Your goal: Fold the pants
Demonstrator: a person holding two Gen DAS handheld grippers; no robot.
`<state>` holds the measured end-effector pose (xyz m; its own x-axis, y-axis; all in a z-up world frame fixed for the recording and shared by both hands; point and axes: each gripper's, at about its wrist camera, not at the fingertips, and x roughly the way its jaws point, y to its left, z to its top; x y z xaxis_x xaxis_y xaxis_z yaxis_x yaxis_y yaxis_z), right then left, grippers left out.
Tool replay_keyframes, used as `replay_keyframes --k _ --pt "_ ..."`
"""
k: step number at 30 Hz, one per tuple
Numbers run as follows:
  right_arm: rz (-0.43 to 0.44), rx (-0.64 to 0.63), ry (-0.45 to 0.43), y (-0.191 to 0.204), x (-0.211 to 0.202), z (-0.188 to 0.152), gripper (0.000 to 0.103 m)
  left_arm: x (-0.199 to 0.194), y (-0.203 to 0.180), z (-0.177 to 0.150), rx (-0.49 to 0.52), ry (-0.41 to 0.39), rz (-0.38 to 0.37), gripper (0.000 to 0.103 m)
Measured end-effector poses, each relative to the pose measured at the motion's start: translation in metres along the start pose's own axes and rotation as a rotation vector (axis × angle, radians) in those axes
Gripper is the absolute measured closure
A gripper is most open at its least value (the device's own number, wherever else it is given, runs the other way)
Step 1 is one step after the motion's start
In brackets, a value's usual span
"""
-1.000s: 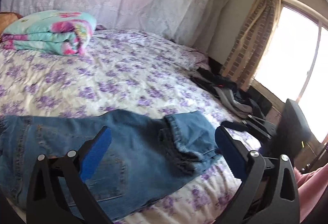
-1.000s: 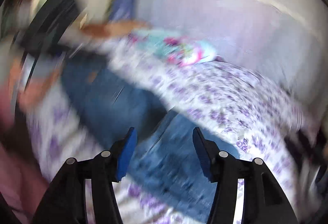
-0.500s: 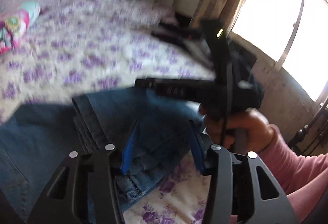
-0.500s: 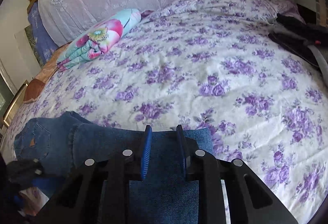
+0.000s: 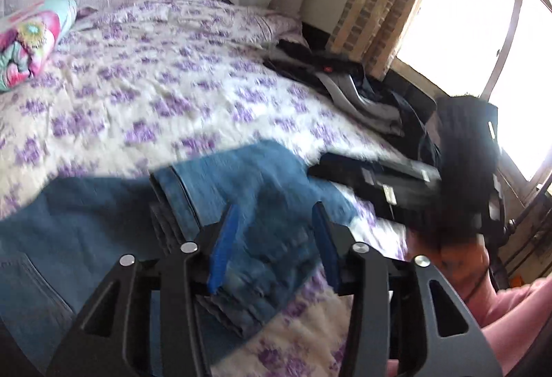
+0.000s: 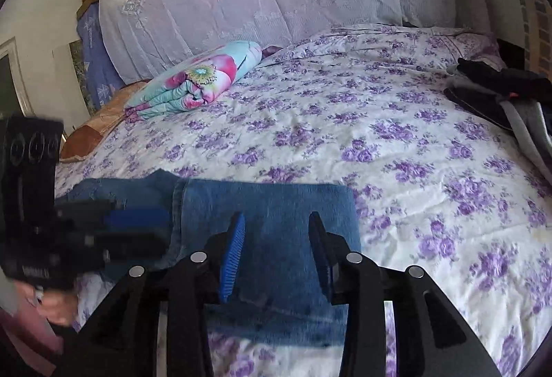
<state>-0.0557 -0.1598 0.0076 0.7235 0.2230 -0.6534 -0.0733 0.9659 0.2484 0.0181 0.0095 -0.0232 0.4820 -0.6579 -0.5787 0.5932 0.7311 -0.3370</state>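
Blue jeans [image 5: 252, 184] lie folded on the bed, the leg ends doubled back over the body. In the right wrist view the jeans [image 6: 269, 211] show as a flat folded block near the bed's front edge. My left gripper [image 5: 274, 239] is open and empty just above the folded leg ends. My right gripper [image 6: 276, 239] is open and empty over the same fold. The right gripper appears blurred at the right of the left wrist view [image 5: 390, 180]. The left gripper appears at the left of the right wrist view [image 6: 114, 221].
The bed has a white sheet with purple flowers [image 6: 379, 142]. A folded floral blanket [image 6: 196, 80] lies near the headboard. A pile of dark clothes [image 5: 345, 80] sits at the bed's right edge by the curtain and window [image 5: 465, 32].
My right gripper has opened wider and drawn back a little from the fold. My left gripper has opened a bit and stays over the leg ends. The jeans lie flat.
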Motion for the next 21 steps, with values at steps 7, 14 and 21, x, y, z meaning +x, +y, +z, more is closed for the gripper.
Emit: replay_keyframes --k 7,14,21 --pt "-0.053 0.022 0.026 -0.005 0.017 -0.044 0.062 0.049 0.054 0.007 -0.2 0.125 0.052 0.076" --pt "-0.018 -0.005 -0.035 0.005 -0.004 -0.024 0.053 0.013 0.045 0.023 -0.199 0.047 0.108 0.056" --pt "-0.082 -0.06 0.035 0.012 0.017 -0.039 0.051 0.032 0.082 0.003 -0.325 0.137 0.207 0.045"
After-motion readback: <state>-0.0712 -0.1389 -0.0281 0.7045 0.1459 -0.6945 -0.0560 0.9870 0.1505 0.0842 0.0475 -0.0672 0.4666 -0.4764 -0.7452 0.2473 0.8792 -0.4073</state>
